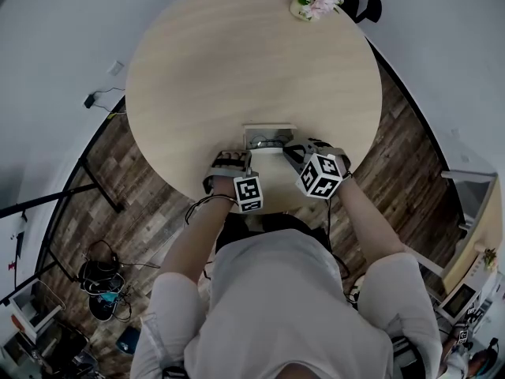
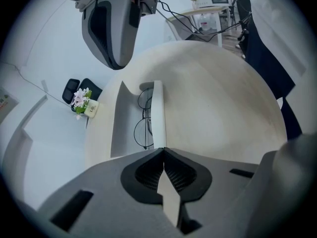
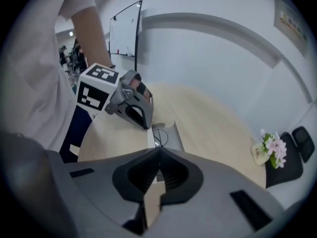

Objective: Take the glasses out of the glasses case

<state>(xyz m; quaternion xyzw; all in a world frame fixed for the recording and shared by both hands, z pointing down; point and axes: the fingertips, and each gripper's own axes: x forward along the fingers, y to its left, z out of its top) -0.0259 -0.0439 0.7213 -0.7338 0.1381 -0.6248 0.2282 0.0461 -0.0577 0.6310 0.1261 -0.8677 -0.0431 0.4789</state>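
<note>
One flower pot (image 2: 91,108), label illegible

No words or numbers can be read with certainty in any of the views. At the far edge of the round table (image 1: 237,69), the small white flower pot (image 2: 92,108) has a few dark letters on its side, too small to make out. The left marker cube (image 3: 97,93) and the right marker cube (image 1: 319,174), both over the table's near edge, bear black-and-white square code patterns and no letters. High on the wall beyond the table hangs a framed sign (image 3: 290,19), its print blurred. Off to the table's side, a paper notice (image 2: 4,102) shows red and dark marks that cannot be read.
</note>
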